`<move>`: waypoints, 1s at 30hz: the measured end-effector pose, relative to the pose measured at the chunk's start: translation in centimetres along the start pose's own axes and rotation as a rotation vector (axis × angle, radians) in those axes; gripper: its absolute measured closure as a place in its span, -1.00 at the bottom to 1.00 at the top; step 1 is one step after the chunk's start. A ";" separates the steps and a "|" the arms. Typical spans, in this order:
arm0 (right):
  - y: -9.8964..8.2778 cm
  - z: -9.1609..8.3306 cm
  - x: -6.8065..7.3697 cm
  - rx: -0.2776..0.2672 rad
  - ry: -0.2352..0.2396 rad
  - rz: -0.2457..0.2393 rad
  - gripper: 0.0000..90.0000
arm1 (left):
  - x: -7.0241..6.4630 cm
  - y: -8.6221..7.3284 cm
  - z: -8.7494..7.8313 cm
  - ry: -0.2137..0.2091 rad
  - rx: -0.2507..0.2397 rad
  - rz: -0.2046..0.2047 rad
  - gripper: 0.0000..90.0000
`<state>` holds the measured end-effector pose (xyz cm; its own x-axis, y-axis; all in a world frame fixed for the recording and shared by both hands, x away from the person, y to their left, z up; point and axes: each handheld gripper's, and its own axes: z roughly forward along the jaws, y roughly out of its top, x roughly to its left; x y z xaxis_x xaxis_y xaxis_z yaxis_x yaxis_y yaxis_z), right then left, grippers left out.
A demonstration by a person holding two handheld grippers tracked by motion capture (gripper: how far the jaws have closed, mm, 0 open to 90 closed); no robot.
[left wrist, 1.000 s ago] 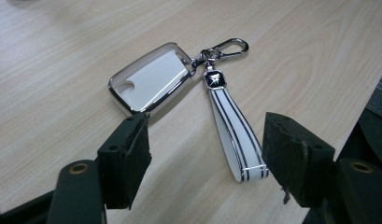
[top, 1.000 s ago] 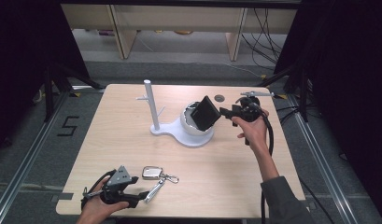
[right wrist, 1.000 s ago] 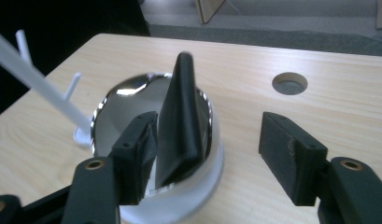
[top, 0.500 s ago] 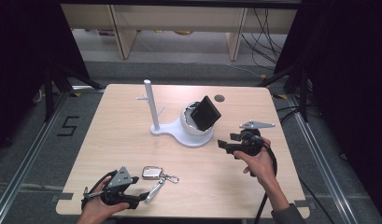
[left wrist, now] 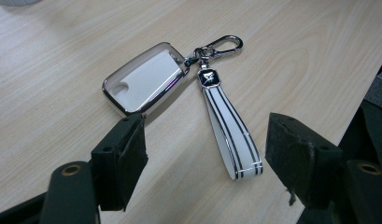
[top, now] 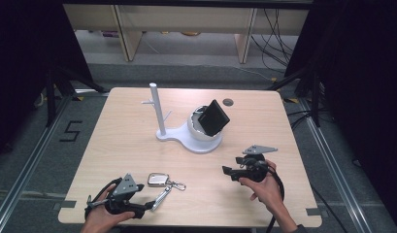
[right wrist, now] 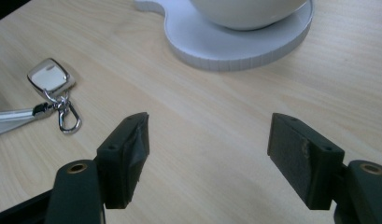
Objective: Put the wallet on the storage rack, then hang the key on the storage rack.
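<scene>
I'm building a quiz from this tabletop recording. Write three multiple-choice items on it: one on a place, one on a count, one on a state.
1. Where does the black wallet sit?
A. flat on the table beside the key fob
B. propped in the bowl of the white stand
C. between the right gripper's jaws

2. How many dark stripes run along the white strap?
A. two
B. five
C. none

3. How does the left gripper stand?
A. shut on the strap
B. shut on the key fob
C. open, the strap's end lying between its jaws

Answers:
1 B, the high view shows it leaning out of the bowl of the white stand.
2 A, the left gripper view shows a pair of thin lines.
3 C, both pads stand clear of the strap and of the key fob.
</scene>
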<state>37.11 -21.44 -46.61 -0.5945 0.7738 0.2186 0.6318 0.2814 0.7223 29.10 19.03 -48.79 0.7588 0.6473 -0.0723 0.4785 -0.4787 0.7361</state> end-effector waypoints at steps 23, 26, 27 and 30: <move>-4.7 -0.8 2.0 0.095 0.004 -0.097 -0.50 | 0.9 -0.4 0.0 0.040 0.037 0.012 -0.40; -4.9 -0.3 2.4 0.103 0.013 -0.077 -0.51 | 0.8 -0.4 0.1 0.033 0.028 -0.004 -0.40; -5.0 -0.3 2.5 0.115 0.011 -0.086 -0.50 | 0.7 -0.3 0.2 0.038 0.021 -0.009 -0.42; -4.9 -0.4 2.7 0.133 0.005 -0.094 -0.51 | 0.6 0.3 0.4 0.019 -0.002 0.006 -0.44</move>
<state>32.22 -20.99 -49.34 -0.6566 0.7376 0.1576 0.6333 0.4256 0.6464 29.91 19.06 -48.91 0.7532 0.6554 -0.0551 0.4729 -0.4815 0.7379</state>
